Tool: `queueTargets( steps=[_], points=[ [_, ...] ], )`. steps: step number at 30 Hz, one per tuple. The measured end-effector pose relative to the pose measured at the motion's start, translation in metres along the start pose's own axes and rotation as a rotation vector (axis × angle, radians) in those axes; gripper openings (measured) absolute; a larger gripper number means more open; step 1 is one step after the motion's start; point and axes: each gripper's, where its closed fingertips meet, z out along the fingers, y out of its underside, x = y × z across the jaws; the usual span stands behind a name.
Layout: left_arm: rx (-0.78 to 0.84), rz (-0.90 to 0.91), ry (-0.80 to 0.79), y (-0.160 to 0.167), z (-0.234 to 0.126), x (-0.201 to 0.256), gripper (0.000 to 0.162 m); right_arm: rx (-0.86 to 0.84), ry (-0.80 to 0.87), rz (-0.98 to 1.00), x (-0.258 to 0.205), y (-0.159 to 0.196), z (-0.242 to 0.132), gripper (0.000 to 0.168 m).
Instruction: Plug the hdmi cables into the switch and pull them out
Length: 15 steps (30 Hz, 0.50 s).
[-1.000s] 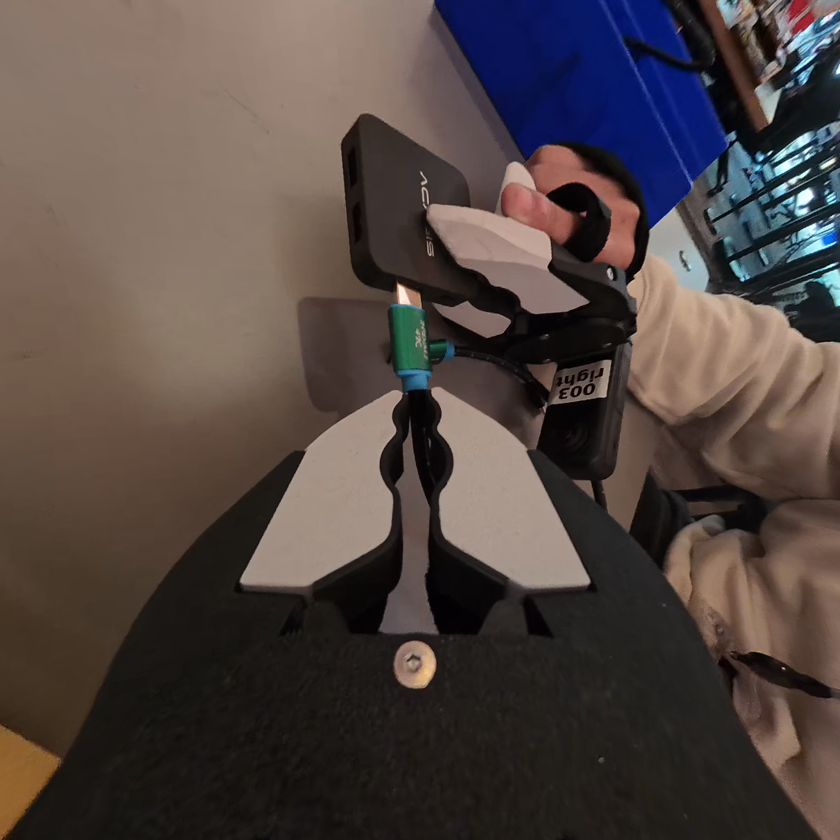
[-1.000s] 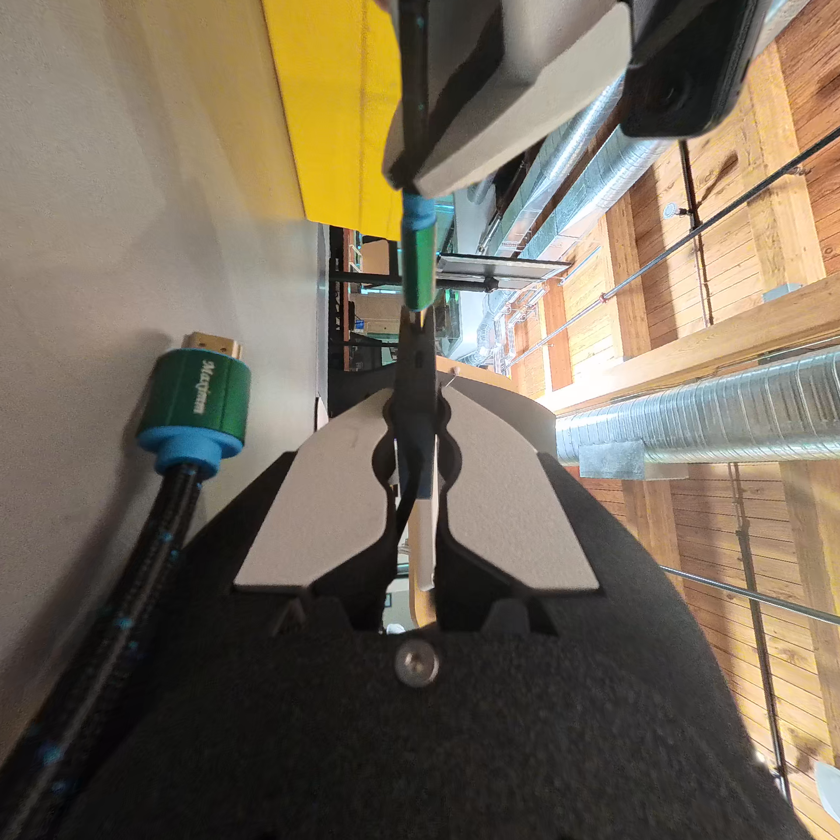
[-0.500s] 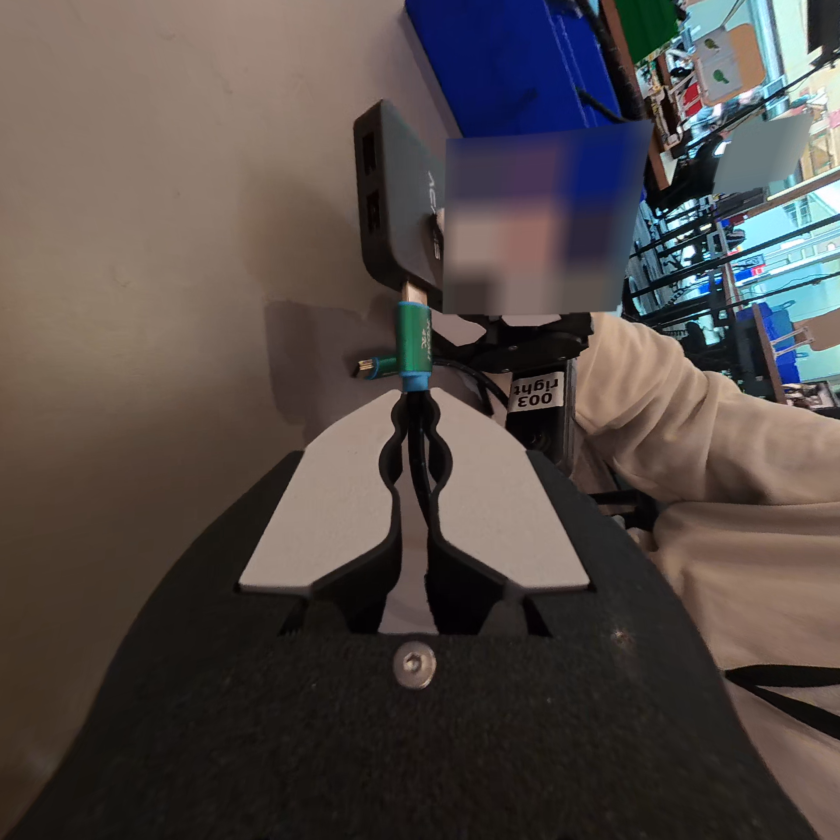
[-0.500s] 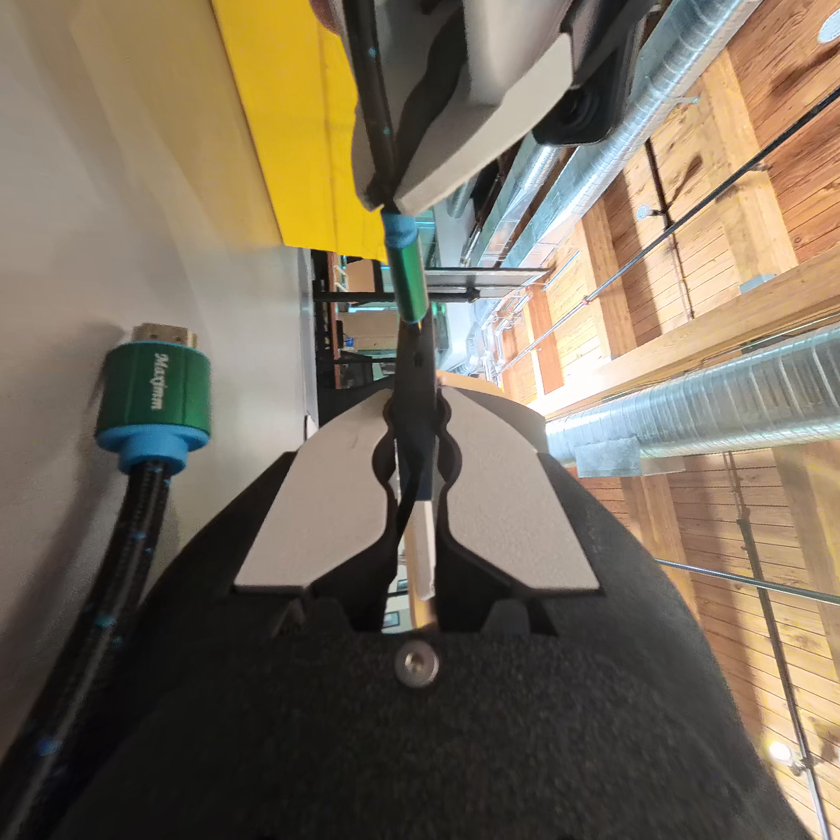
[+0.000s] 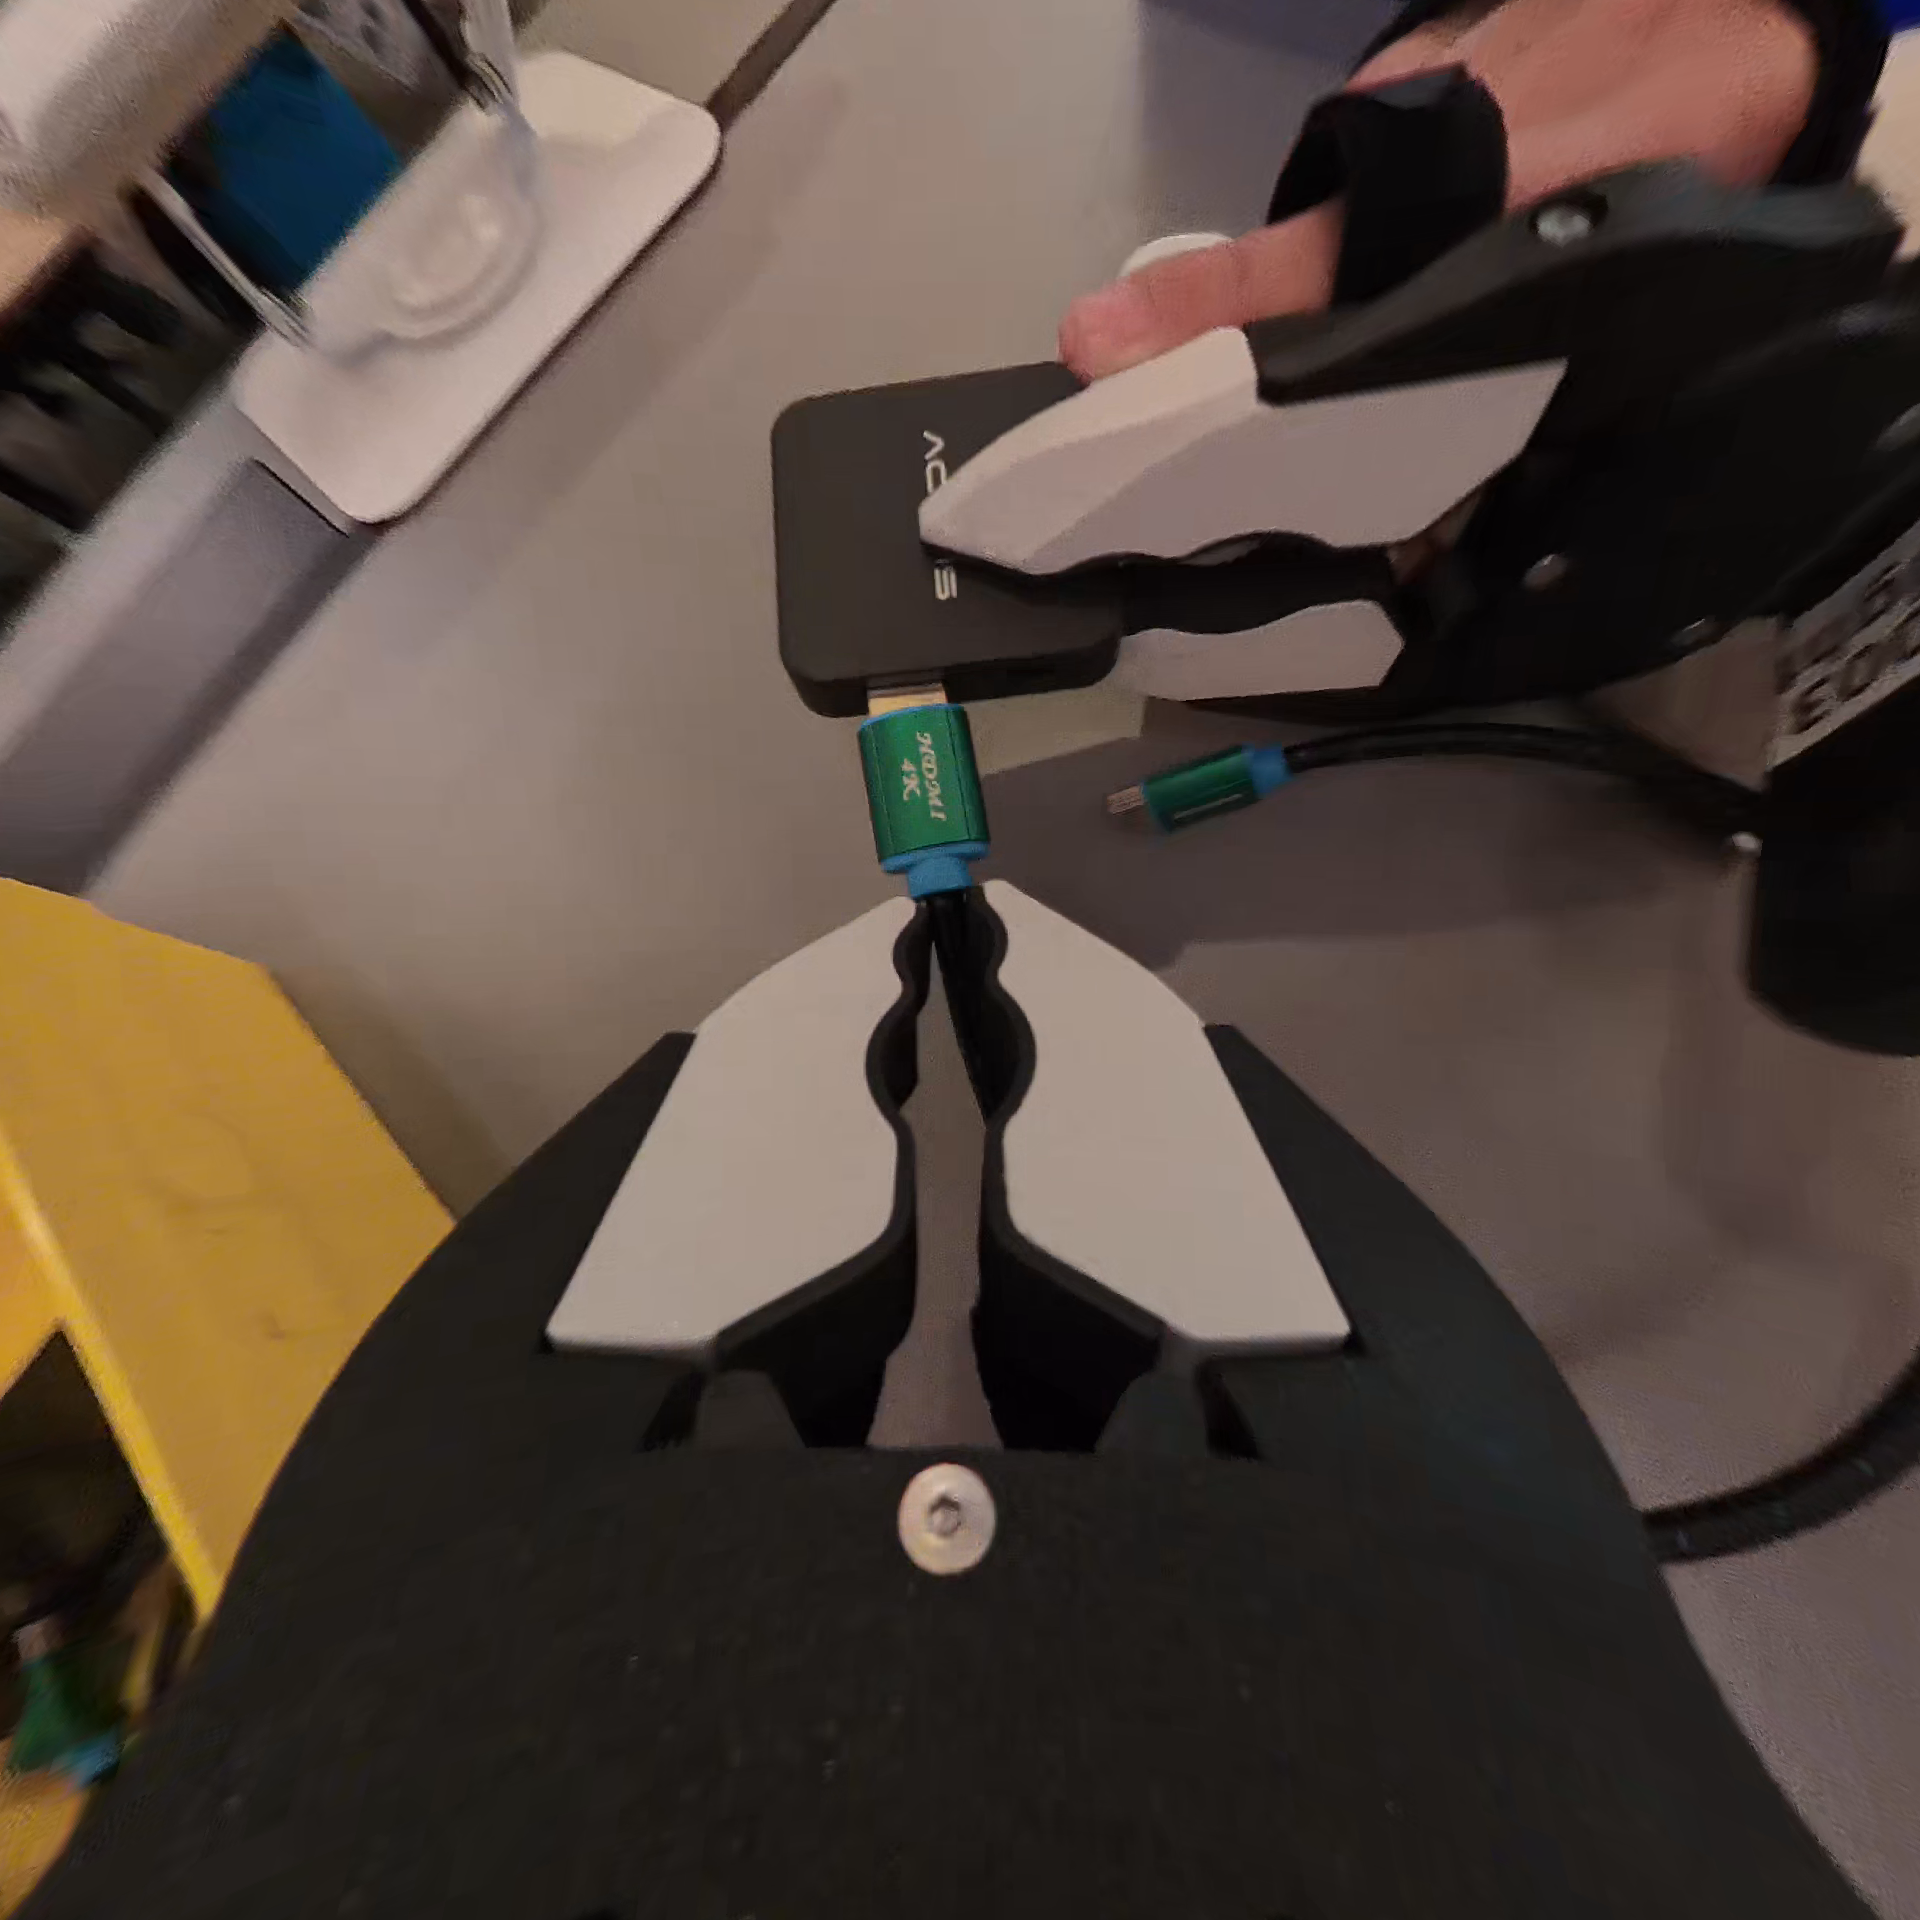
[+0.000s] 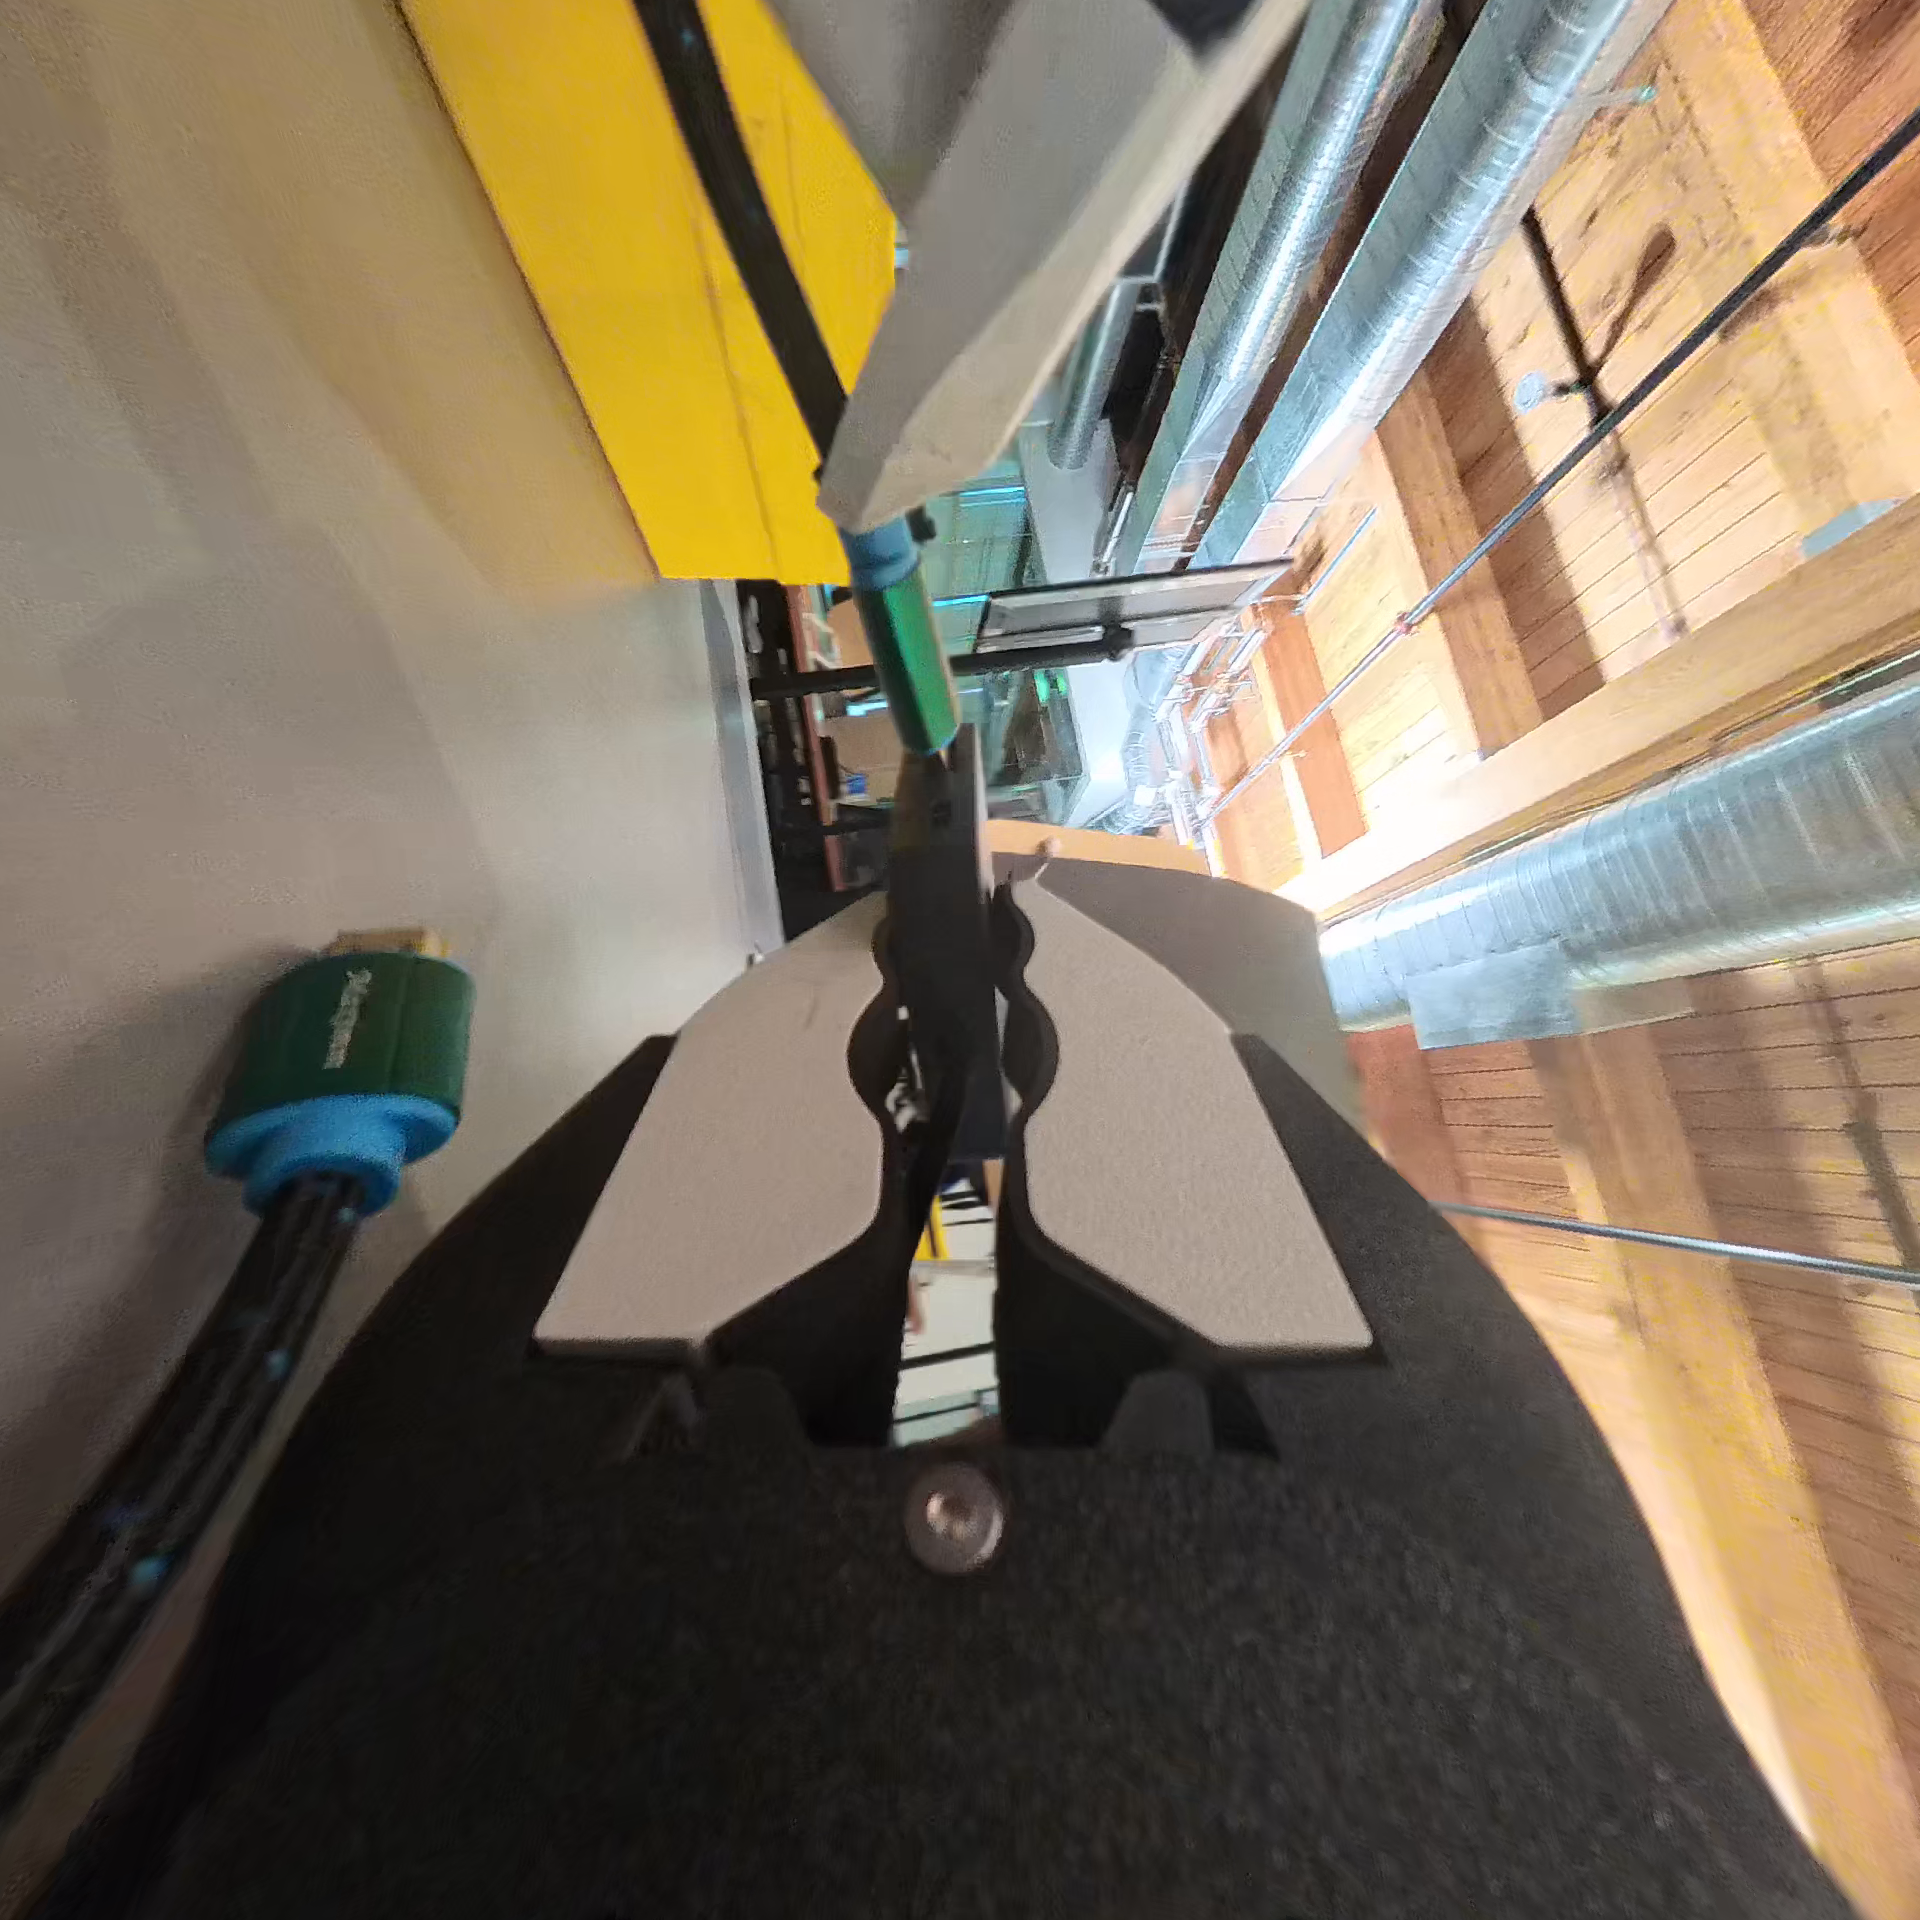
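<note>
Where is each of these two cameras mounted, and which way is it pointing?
Left wrist view: on the left gripper, looking along its fingers at the switch above the grey table; a hand shows.
Right wrist view: on the right gripper, looking edge-on at the switch, ceiling beyond.
Both show the plugged green HDMI plug.

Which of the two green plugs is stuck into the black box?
The green plug whose cable the left gripper pinches; its metal tip enters the black box. The other green plug lies loose on the table.
</note>
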Motion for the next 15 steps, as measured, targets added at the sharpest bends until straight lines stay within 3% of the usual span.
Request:
queueTargets(
  steps=[4,9,15],
  points=[
    [0.055,0.033,-0.048,-0.003,0.0,-0.002,0.006,0.003,-0.024,0.077,0.0,0.002,0.001,0.015],
    [0.147,-0.09,0.013,-0.009,-0.006,-0.007,0.006,0.029,-0.104,0.155,-0.01,-0.001,-0.001,0.013],
    [0.139,-0.153,0.104,-0.006,-0.009,-0.008,0.006,0.042,-0.072,0.144,-0.005,-0.008,-0.001,0.013]
  ],
)
